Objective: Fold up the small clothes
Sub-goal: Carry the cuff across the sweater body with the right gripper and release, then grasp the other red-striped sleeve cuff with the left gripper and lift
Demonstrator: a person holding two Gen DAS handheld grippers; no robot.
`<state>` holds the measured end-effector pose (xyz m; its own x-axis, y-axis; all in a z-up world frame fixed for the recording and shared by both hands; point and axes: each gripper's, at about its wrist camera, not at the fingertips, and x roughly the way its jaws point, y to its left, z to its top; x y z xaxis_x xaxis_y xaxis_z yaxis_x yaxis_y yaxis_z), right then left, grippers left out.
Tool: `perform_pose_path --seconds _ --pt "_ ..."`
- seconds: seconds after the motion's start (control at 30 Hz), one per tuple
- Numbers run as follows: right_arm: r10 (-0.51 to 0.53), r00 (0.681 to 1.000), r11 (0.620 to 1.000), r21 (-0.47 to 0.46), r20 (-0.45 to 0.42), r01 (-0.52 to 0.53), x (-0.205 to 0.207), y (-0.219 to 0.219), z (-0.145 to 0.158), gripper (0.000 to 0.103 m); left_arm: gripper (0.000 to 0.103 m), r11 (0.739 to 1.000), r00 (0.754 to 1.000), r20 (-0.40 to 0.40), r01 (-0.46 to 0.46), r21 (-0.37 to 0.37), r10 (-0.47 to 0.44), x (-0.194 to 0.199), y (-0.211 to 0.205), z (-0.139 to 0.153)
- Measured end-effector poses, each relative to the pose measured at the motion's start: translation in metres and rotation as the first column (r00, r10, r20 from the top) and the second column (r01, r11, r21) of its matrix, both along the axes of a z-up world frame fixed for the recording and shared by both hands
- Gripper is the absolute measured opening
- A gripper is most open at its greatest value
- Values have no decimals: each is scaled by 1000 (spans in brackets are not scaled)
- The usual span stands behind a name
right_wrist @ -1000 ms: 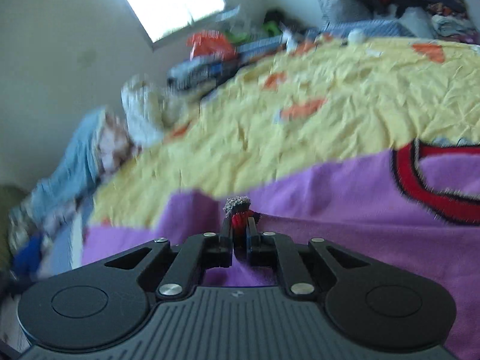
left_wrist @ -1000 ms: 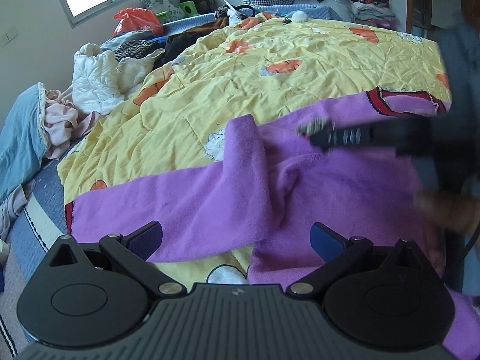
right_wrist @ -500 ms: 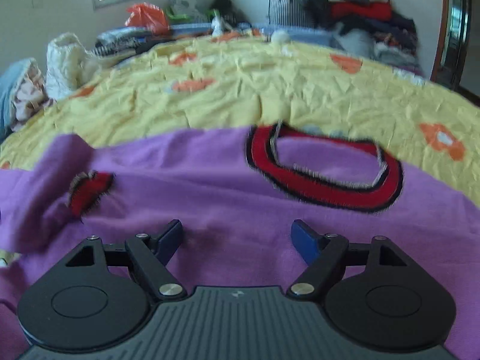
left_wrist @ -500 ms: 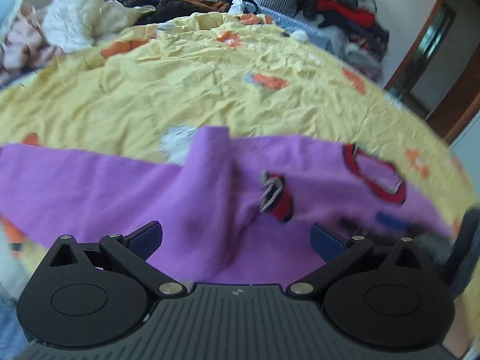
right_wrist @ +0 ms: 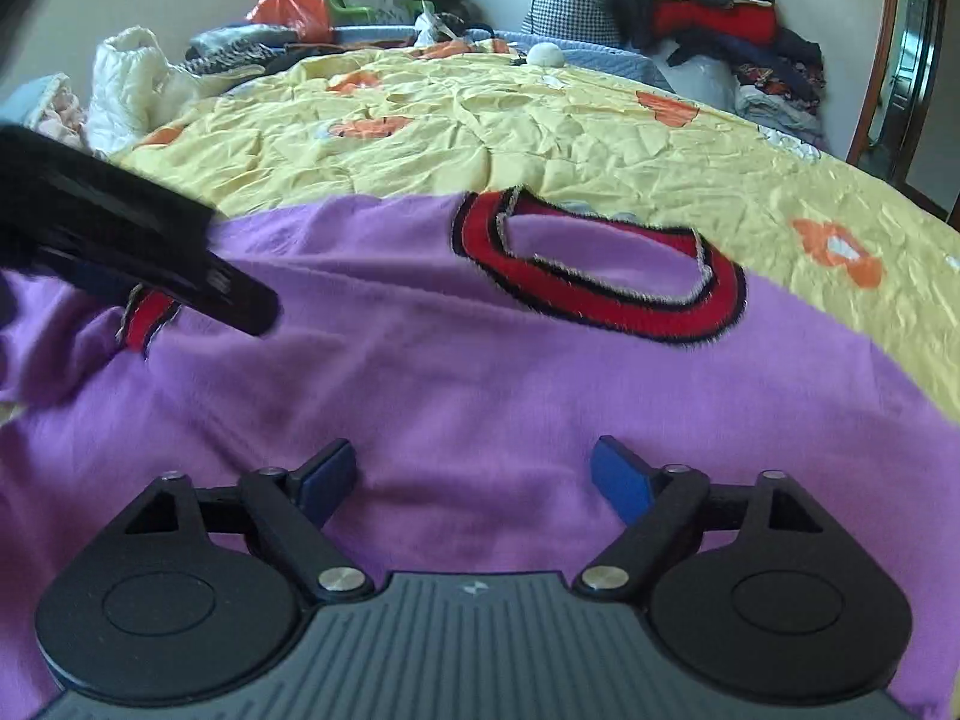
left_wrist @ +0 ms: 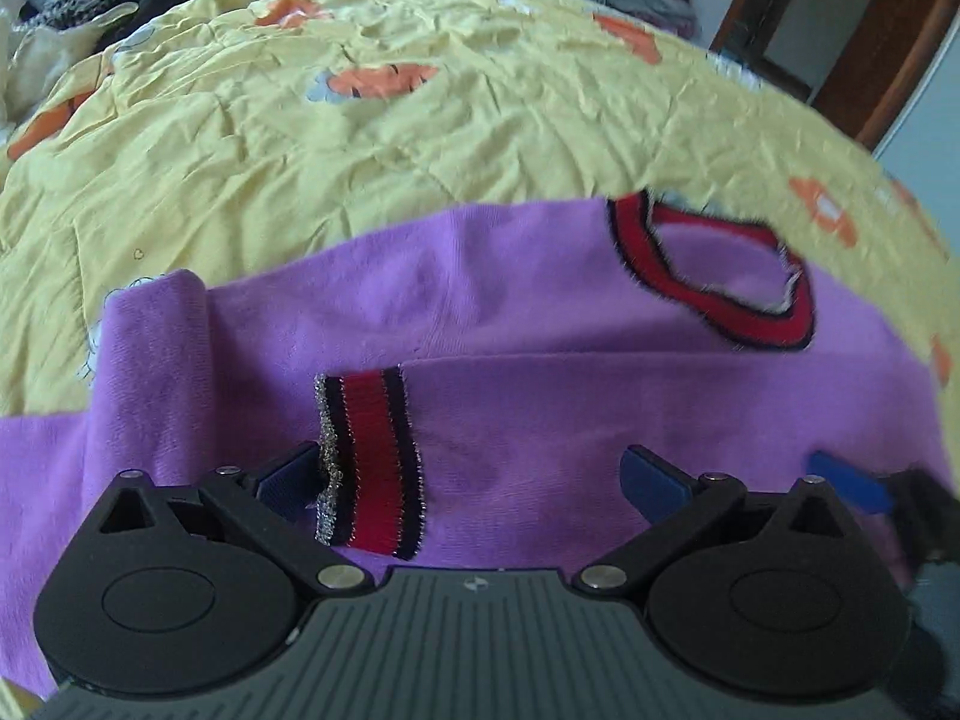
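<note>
A purple sweater (left_wrist: 540, 420) lies spread on the yellow bedsheet (left_wrist: 420, 138), its red-and-black collar (right_wrist: 600, 282) toward the far side. One sleeve is folded across the body. Its red, black and silver cuff (left_wrist: 369, 462) lies loose on the purple fabric. My left gripper (left_wrist: 471, 480) stands open over the sweater, its left finger (left_wrist: 288, 480) right beside the cuff. My right gripper (right_wrist: 474, 480) hangs over the sweater's body below the collar, jaws opening, nothing gripped between them. In the right wrist view a finger of the left gripper (right_wrist: 228, 294) crosses above the cuff (right_wrist: 147, 318).
Heaps of clothes and bags line the bed's far edge: a white padded jacket (right_wrist: 126, 90), an orange bag (right_wrist: 288, 3), a checked bag (right_wrist: 570, 6). A wooden door frame (right_wrist: 882, 60) stands at the right. Bare yellow sheet stretches beyond the collar.
My right gripper let go of the cuff, opened wide and moved right toward the collar. My left gripper swung over and down to the cuff now lying on the folded sleeve.
</note>
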<state>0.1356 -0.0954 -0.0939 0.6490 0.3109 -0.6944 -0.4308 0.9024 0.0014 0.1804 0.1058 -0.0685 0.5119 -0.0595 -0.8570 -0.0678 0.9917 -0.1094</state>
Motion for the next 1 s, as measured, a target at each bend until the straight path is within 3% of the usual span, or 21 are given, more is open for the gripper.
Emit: perform_pose_path --seconds 0.1,0.23,0.33,0.47,0.53,0.57,0.6,0.63,0.67,0.7,0.73,0.8,0.83,0.87,0.93,0.97,1.0 --pt "21 1000 1000 -7 -16 -21 -8 -12 -1 103 103 995 1000 11 17 96 -18 -6 -2 -11" --pt "28 999 1000 -12 -33 -29 -11 -19 -1 103 103 991 1000 -17 -12 136 15 -19 7 -2" --pt "7 1000 1000 17 -14 -7 -14 -23 1 103 103 976 997 55 -63 209 52 -51 31 12" --pt "-31 999 997 70 -19 32 -12 -30 -2 103 102 962 973 207 -150 229 103 -112 88 27" --pt "-27 999 995 92 -20 29 -15 -31 -1 103 93 962 958 223 -217 166 178 -143 134 33" --pt "-23 1000 994 104 -17 25 -17 -31 0 103 93 962 945 229 -260 86 235 -159 163 36" --pt "-25 1000 993 118 -6 26 -19 -31 2 103 93 952 920 247 -305 -40 305 -178 197 39" --pt "-30 1000 990 136 5 29 -22 -32 3 103 96 918 883 262 -350 -185 390 -198 231 39" --pt "-34 999 987 156 10 32 -24 -34 4 103 103 853 832 259 -398 -338 491 -219 264 35" --pt "-44 999 983 181 10 42 -25 -35 6 103 103 774 782 241 -424 -470 575 -236 294 29" --pt "-52 999 977 209 10 48 -27 -36 8 103 103 719 754 216 -436 -541 620 -248 318 23" --pt "-50 999 965 259 9 46 -31 -38 11 103 103 665 700 208 -477 -575 683 -261 352 16" --pt "-49 999 961 274 10 44 -34 -37 12 103 103 647 688 205 -477 -595 696 -264 363 12" --pt "-47 999 960 277 15 41 -36 -36 13 103 103 624 691 193 -449 -640 696 -264 374 5" --pt "-44 999 962 269 22 36 -41 -32 15 103 103 548 679 129 -450 -705 723 -264 391 -10" --pt "-48 999 962 271 24 39 -43 -31 16 103 103 523 670 121 -440 -730 732 -263 393 -15" --pt "-48 999 960 275 22 40 -44 -31 16 103 103 514 671 129 -415 -750 730 -260 394 -18"
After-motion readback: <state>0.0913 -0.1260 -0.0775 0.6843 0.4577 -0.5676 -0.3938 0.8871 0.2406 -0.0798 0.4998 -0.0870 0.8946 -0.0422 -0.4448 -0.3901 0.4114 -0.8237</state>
